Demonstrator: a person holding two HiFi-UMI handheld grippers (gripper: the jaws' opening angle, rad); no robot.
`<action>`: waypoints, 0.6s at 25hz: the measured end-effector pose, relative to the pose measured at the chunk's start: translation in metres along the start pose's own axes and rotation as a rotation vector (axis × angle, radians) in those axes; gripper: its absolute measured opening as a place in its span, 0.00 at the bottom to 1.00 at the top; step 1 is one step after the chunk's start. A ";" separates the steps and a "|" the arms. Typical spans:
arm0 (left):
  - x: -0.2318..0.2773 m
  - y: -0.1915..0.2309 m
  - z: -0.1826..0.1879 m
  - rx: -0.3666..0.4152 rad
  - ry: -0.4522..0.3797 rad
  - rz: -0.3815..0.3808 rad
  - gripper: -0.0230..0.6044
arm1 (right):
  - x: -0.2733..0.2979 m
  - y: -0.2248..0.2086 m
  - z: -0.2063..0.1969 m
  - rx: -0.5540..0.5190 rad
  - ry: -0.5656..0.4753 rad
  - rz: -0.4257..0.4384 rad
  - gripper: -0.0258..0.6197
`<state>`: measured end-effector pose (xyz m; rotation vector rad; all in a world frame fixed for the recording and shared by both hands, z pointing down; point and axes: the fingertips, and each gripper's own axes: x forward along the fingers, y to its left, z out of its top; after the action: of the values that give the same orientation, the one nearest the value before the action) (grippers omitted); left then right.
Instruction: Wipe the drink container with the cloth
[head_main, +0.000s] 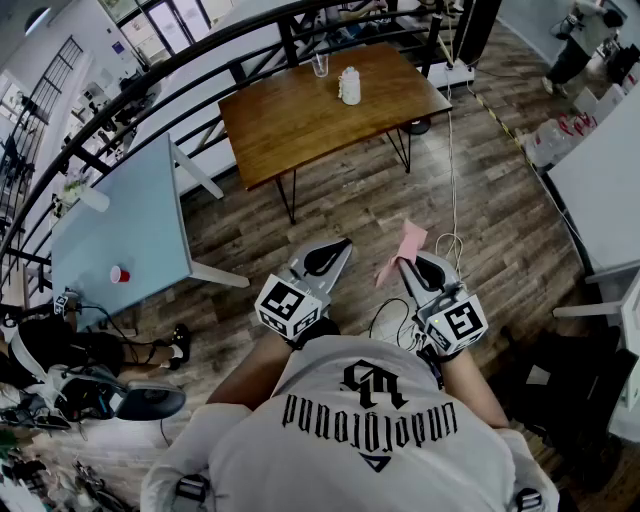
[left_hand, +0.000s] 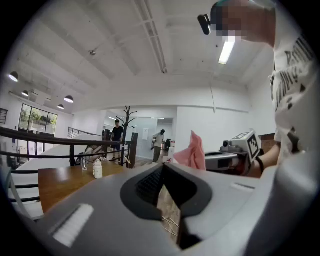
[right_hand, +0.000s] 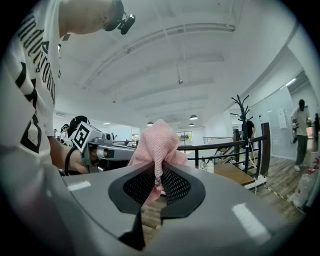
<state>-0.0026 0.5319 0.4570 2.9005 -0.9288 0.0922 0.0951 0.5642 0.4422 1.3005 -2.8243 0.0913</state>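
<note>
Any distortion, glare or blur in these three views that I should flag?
Head view: strong fisheye bend, the railing curves, lighting even. Left gripper view: dark round vignette, the ceiling light glares. Right gripper view: same vignette, the pink cloth is sharp.

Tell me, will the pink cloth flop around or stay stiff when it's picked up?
Probably floppy: the pink cloth crumples into folds where the right claw pinches it. Likely light too, since its weave looks thin and open.
</note>
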 end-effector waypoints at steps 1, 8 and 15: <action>0.000 0.001 0.000 -0.002 0.000 0.000 0.11 | 0.001 0.000 0.000 0.000 0.000 0.001 0.09; 0.001 0.015 0.000 -0.010 -0.002 -0.005 0.11 | 0.015 -0.001 -0.001 -0.001 0.006 0.004 0.09; 0.005 0.052 -0.006 -0.029 -0.003 -0.004 0.11 | 0.048 -0.006 -0.004 0.007 0.014 0.002 0.10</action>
<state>-0.0290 0.4881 0.4668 2.8770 -0.9178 0.0733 0.0682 0.5244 0.4488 1.2933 -2.8167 0.1105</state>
